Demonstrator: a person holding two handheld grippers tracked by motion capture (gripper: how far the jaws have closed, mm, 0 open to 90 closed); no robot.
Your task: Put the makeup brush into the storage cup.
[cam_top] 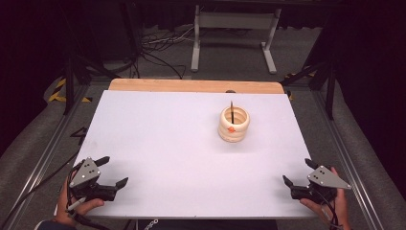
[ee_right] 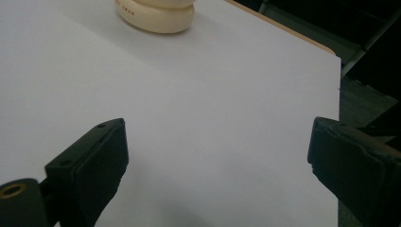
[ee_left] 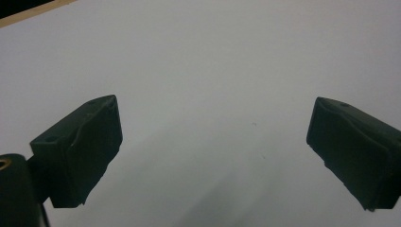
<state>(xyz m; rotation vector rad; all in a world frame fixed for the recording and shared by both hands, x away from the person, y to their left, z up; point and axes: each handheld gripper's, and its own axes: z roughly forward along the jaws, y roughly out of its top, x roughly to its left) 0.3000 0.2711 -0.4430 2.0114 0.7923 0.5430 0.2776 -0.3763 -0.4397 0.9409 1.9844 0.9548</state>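
A stack of cream-coloured rings (cam_top: pixel 234 124) stands on a thin dark peg at the back right of the white table top (cam_top: pixel 182 143), with a small orange mark on its front. Its bottom ring (ee_right: pixel 156 14) appears at the top of the right gripper view. My left gripper (cam_top: pixel 113 171) rests at the front left corner, held by a hand, jaws wide apart with nothing between them (ee_left: pixel 213 146). At the front right corner my right gripper (cam_top: pixel 297 172) is open too, and bare table lies between its jaws (ee_right: pixel 217 156).
A wooden strip (cam_top: pixel 191 86) runs along the table's far edge. Beyond it stand a white metal frame (cam_top: pixel 234 33) and loose cables (cam_top: pixel 158 48) on the floor. Dark rails flank both sides of the table.
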